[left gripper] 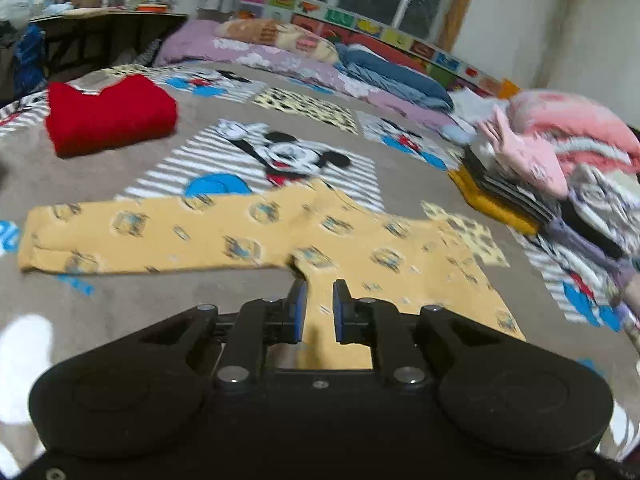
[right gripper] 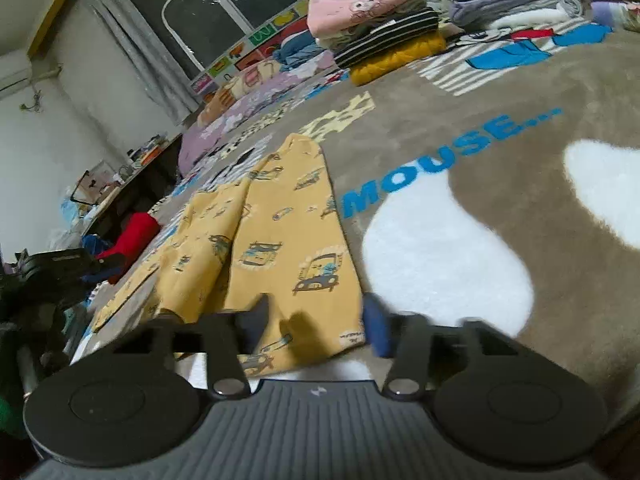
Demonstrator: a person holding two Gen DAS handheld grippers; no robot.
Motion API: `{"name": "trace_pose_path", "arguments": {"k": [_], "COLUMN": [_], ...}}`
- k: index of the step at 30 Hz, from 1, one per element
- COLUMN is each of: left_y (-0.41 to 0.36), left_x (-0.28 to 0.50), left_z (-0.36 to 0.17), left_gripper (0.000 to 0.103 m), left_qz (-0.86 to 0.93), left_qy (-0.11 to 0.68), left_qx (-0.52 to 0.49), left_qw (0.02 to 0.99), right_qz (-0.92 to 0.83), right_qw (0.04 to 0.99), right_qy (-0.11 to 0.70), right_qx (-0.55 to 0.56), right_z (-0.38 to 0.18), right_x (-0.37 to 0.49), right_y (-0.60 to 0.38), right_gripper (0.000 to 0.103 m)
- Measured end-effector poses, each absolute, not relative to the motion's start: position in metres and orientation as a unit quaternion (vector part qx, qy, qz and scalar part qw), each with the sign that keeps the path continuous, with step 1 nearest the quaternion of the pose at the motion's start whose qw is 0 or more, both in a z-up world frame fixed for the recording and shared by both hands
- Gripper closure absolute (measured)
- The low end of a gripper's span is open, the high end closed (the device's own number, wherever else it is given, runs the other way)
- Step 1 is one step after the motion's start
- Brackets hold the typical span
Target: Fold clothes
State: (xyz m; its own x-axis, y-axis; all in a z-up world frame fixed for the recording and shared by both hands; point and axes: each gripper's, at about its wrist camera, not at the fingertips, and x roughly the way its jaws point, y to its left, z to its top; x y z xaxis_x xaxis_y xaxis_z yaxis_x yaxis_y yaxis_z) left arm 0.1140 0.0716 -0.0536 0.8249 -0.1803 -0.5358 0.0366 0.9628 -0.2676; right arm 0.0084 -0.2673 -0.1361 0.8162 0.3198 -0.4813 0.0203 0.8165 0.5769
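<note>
1. Our yellow cotton pants with little cars (left gripper: 224,236) lie flat on the grey Mickey Mouse blanket (left gripper: 140,312), not folded yet.
2. A folded red sweater (left gripper: 110,114) sits far off.
3. Our left gripper (left gripper: 320,292) has its fingers a little apart, holding nothing.
4. Our right gripper (right gripper: 316,320) is wide open over the pants' end.
5. Only the right view shows the word "MOUSE" (right gripper: 444,160).

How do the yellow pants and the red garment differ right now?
The yellow pants lie spread out flat with legs splayed, not yet folded; the red garment is already folded into a thick, compact block. The yellow pants carry a printed pattern; the red garment is plain. The yellow pants lie beside both grippers; the red garment sits farther off. Both rest on the Mickey Mouse blanket.
</note>
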Motion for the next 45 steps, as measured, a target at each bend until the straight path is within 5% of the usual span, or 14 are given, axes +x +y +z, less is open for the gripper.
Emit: {"name": "trace_pose_path", "arguments": {"k": [1, 3, 17, 29, 34, 38, 40, 45], "left_y": [0.066, 0.055, 0.041, 0.030, 0.029, 0.030, 0.031, 0.031], "left_x": [0.114, 0.116, 0.142, 0.157, 0.162, 0.163, 0.164, 0.165], "left_z": [-0.055, -0.058, -0.076, -0.083, -0.084, -0.084, -0.083, -0.077], "left_gripper": [0.093, 0.093, 0.093, 0.093, 0.093, 0.093, 0.093, 0.085], "left_qz": [-0.061, -0.064, -0.088, -0.100, -0.107, -0.112, -0.116, -0.119], "left_qy": [0.290, 0.283, 0.289, 0.300, 0.303, 0.303, 0.302, 0.296], "left_qx": [-0.113, -0.087, -0.083, -0.088, -0.091, -0.091, -0.094, -0.104], "left_qw": [0.948, 0.953, 0.950, 0.945, 0.943, 0.942, 0.942, 0.942], "right_qz": [0.078, 0.074, -0.006, -0.023, -0.031, -0.040, -0.033, -0.039], "right_qw": [0.908, 0.908, 0.956, 0.967, 0.941, 0.914, 0.911, 0.912], "right_qy": [0.290, 0.284, 0.167, 0.197, 0.296, 0.330, 0.316, 0.300], "right_qx": [0.292, 0.298, 0.241, 0.162, 0.162, 0.232, 0.261, 0.276], "right_z": [-0.137, -0.137, -0.050, -0.034, -0.074, -0.106, -0.111, -0.112], "right_x": [0.009, 0.010, 0.063, 0.115, 0.118, 0.113, 0.106, 0.104], "right_y": [-0.268, -0.272, -0.364, -0.408, -0.411, -0.424, -0.426, -0.428], "right_gripper": [0.086, 0.093, 0.094, 0.095, 0.094, 0.075, 0.053, 0.049]}}
